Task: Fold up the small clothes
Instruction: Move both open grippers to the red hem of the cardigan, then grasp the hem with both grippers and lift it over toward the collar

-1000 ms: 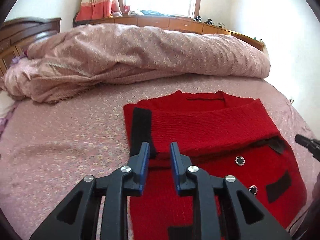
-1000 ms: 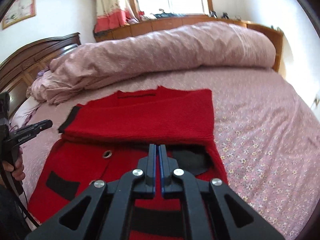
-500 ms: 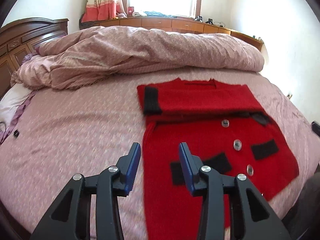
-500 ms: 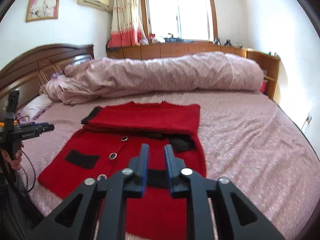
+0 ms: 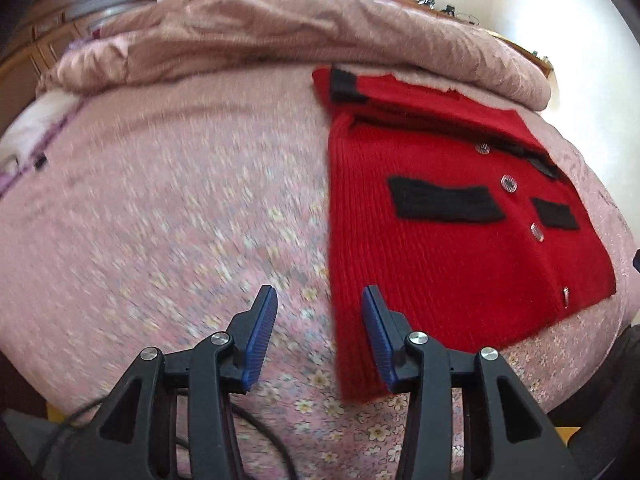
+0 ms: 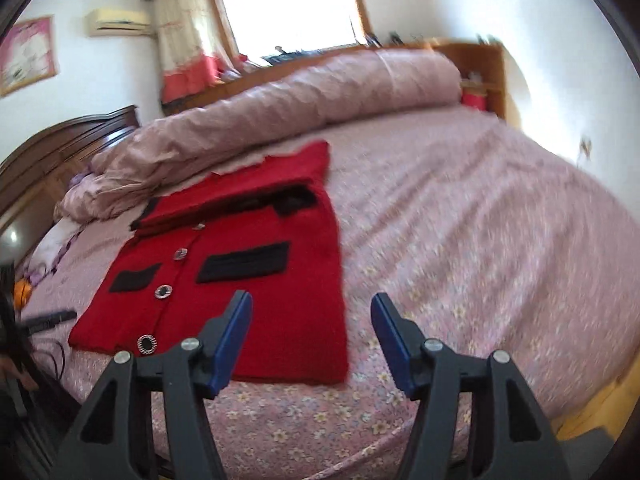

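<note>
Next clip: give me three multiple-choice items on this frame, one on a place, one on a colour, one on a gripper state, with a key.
1. Where does the cardigan lie?
A. on the bedsheet
B. on the rolled duvet
C. in a gripper

2. What colour are its pocket patches?
A. white
B. black
C. blue

3. How is the left gripper?
A. shut on the hem
B. shut, empty
C. open, empty

Key: 1 A, it lies flat on the sheet in front of the duvet; 2 B, dark patches on red knit; 3 C, wide gap, nothing between the fingers.

red cardigan (image 5: 432,240) flat on bed, sleeves folded
</note>
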The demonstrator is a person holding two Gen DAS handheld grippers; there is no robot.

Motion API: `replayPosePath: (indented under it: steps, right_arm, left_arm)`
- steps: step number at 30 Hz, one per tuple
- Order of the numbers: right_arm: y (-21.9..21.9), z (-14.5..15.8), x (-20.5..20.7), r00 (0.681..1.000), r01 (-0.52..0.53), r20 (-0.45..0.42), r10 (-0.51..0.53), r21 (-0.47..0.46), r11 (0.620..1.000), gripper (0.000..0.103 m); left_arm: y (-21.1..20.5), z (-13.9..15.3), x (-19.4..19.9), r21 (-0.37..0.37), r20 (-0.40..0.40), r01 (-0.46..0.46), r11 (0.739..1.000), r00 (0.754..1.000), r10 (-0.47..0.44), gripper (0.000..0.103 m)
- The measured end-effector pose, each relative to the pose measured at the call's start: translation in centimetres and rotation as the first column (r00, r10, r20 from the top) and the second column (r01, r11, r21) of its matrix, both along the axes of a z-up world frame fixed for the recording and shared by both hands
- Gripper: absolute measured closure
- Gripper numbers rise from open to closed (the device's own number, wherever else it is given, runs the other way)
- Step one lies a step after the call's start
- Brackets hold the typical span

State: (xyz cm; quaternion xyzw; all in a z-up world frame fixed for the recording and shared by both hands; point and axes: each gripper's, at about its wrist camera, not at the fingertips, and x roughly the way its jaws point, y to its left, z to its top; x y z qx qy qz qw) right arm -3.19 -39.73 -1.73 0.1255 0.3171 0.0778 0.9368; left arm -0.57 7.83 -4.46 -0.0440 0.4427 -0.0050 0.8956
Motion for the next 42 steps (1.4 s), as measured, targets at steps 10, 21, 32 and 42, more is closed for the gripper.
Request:
replayPosePath:
  steps: [10,21,32,42]
  right_arm:
    - [1.0,-3.7,2.4,0.984,-0.004,-0.175,0.000,-0.021,1.000,0.038]
    - [1.6,-5.6,3.0,0.956,-0.085,-0.267,0.121,0.140,0.987,0.040]
    - [2.2,-6.0,3.2,0.950,-0.110,-0.265,0.168,0.218,0.970,0.041]
    - [-1.5,-7.9,3.5,0.943,0.040,-0.316,0.100,0.407,0.913,0.093]
  left_arm:
    - [-1.0,-1.1,-0.8,-0.051,-0.014,0.038,0.998,0.999,-0.039,0.060]
    - [-1.9,-1.2,-3.7,-0.219,-0.015,0.097,0.971,0.995,-0.103,0.042]
    - [-1.5,-1.3,-1.6,-0.244,0.020,0.046,0.969,0.999,-0.042,0.042]
    - [-1.3,-1.4,-2.1,-0.229,0.008,0.002,0.974,1.000,0.000,0.100]
